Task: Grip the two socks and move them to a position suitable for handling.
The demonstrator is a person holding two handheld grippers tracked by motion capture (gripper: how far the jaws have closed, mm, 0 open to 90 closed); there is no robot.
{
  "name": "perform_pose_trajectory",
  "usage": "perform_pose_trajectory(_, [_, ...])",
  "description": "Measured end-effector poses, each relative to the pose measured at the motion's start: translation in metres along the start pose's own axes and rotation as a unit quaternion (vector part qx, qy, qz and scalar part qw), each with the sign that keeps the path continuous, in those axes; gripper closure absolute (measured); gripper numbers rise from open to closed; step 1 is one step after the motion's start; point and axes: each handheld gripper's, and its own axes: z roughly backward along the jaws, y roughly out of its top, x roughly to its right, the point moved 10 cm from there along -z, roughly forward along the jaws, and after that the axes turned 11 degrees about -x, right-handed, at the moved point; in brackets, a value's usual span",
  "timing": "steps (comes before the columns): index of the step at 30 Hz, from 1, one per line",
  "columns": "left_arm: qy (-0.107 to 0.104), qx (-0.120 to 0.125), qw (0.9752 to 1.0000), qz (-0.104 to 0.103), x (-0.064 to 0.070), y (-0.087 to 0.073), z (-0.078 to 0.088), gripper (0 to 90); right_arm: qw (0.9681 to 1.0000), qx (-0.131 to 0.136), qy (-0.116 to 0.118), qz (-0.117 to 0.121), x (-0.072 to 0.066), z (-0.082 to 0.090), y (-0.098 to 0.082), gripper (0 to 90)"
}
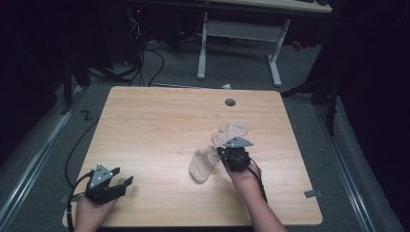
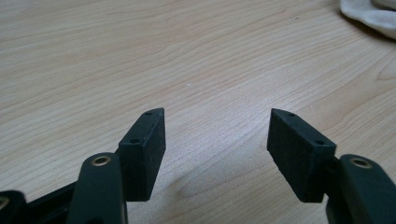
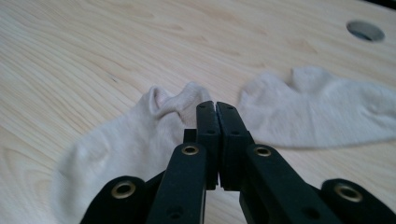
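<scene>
Two beige ankle socks lie on the wooden table [image 1: 154,121], right of its middle. One sock [image 1: 202,165] [image 3: 116,140] is nearer, and the other sock [image 1: 233,131] [image 3: 327,109] lies just beyond it. My right gripper [image 1: 221,151] [image 3: 215,105] is shut, jaws pressed flat together, with its tips low over the rumpled cuff of the nearer sock. No fabric shows between the pads. My left gripper [image 1: 123,177] [image 2: 217,113] rests open near the front left corner with bare wood between its fingers. A sock's edge [image 2: 369,14] shows far off in the left gripper view.
A round cable hole [image 1: 230,102] [image 3: 365,30] sits near the table's far edge. Beyond the table are a white desk frame [image 1: 239,43] and cables on the floor [image 1: 145,58]. Dark surroundings flank both sides.
</scene>
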Motion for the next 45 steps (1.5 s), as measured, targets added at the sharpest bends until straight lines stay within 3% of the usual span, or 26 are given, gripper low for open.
perform_pose_trajectory(4, [-0.003, -0.001, 1.0000, 0.000, 0.001, 0.000, -0.001, 38.2, 0.9999, -0.011, -0.003, -0.009, 0.008, -0.004, -0.011, 89.0])
perform_pose_trajectory(6, [-0.005, -0.003, 1.0000, -0.002, 0.003, 0.000, -0.001, 38.7, 0.9995, -0.027, -0.003, -0.013, 0.013, -0.009, -0.025, 89.0])
perform_pose_trajectory(11, [-0.015, -0.004, 0.9999, -0.002, 0.008, 0.001, -0.002, 39.9, 0.9986, -0.050, 0.013, -0.010, 0.006, -0.017, -0.047, 89.1])
perform_pose_trajectory(12, [-0.027, -0.004, 0.9996, 0.000, 0.011, 0.002, -0.001, 40.6, 0.9985, -0.052, 0.013, -0.006, 0.004, -0.018, -0.050, 89.2])
perform_pose_trajectory(14, [-0.051, -0.004, 0.9987, 0.002, 0.022, 0.007, -0.002, 43.9, 0.9984, -0.053, 0.017, -0.003, 0.000, -0.018, -0.054, 89.2])
perform_pose_trajectory(16, [-0.076, -0.002, 0.9971, -0.003, 0.041, 0.019, -0.006, 46.8, 0.9984, -0.053, 0.019, -0.003, -0.003, -0.019, -0.056, 89.2])
perform_pose_trajectory(20, [-0.072, -0.006, 0.9963, -0.045, 0.073, 0.046, -0.024, 50.9, 0.9986, -0.051, 0.018, -0.001, -0.004, -0.020, -0.058, 89.1])
perform_pose_trajectory(21, [-0.072, -0.006, 0.9963, -0.045, 0.073, 0.046, -0.024, 51.8, 0.9986, -0.051, 0.018, -0.001, -0.004, -0.020, -0.058, 89.1])
perform_pose_trajectory(23, [-0.082, -0.005, 0.9947, -0.062, 0.094, 0.067, -0.042, 52.3, 0.9988, -0.045, 0.019, 0.002, -0.003, -0.021, -0.058, 89.1])
perform_pose_trajectory(27, [-0.091, -0.020, 0.9928, -0.075, 0.114, 0.086, -0.068, 52.7, 0.9987, -0.045, 0.021, 0.001, -0.004, -0.021, -0.059, 89.1])
perform_pose_trajectory(30, [-0.086, -0.035, 0.9930, -0.072, 0.118, 0.092, -0.084, 55.7, 0.9988, -0.044, 0.024, 0.001, -0.004, -0.021, -0.059, 89.1])
perform_pose_trajectory(37, [-0.074, -0.066, 0.9936, -0.055, 0.118, 0.090, -0.105, 85.7, 0.9988, -0.040, 0.029, 0.001, -0.004, -0.022, -0.058, 89.1])
perform_pose_trajectory(45, [-0.065, -0.053, 0.9948, -0.059, 0.113, 0.079, -0.093, 87.9, 0.9989, -0.031, 0.036, 0.003, -0.011, -0.018, -0.060, 88.9])
